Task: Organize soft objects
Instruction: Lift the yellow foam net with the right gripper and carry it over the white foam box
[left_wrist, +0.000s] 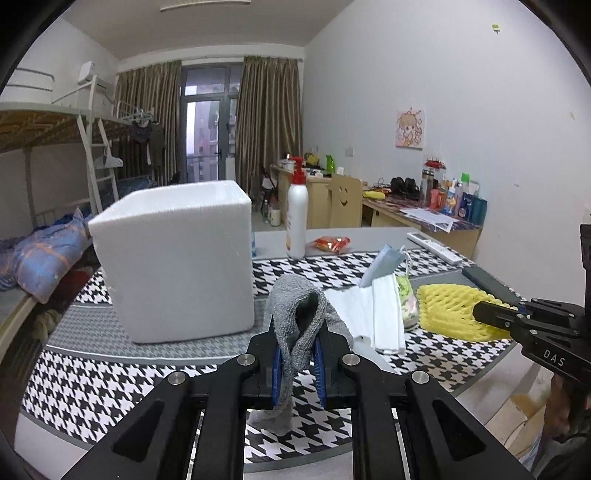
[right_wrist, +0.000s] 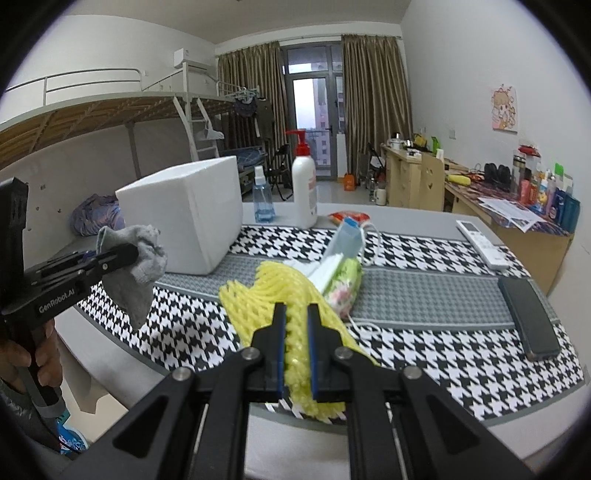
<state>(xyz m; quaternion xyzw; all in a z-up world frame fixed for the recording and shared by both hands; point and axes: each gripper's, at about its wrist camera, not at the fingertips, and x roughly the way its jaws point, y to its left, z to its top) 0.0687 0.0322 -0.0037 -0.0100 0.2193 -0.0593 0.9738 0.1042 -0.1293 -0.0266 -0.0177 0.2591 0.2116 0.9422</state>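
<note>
My left gripper is shut on a grey cloth and holds it above the houndstooth mat; it also shows in the right wrist view with the cloth hanging from it. My right gripper is shut on a yellow foam net, which lies on the mat; it also shows in the left wrist view on the net. A white foam box stands at the left, open side up. White folded tissues and a floral tissue pack lie beside the net.
A blue face mask, a lotion pump bottle, a blue spray bottle, a red snack packet, a white remote and a black phone lie on the table. Beds stand left, desks right.
</note>
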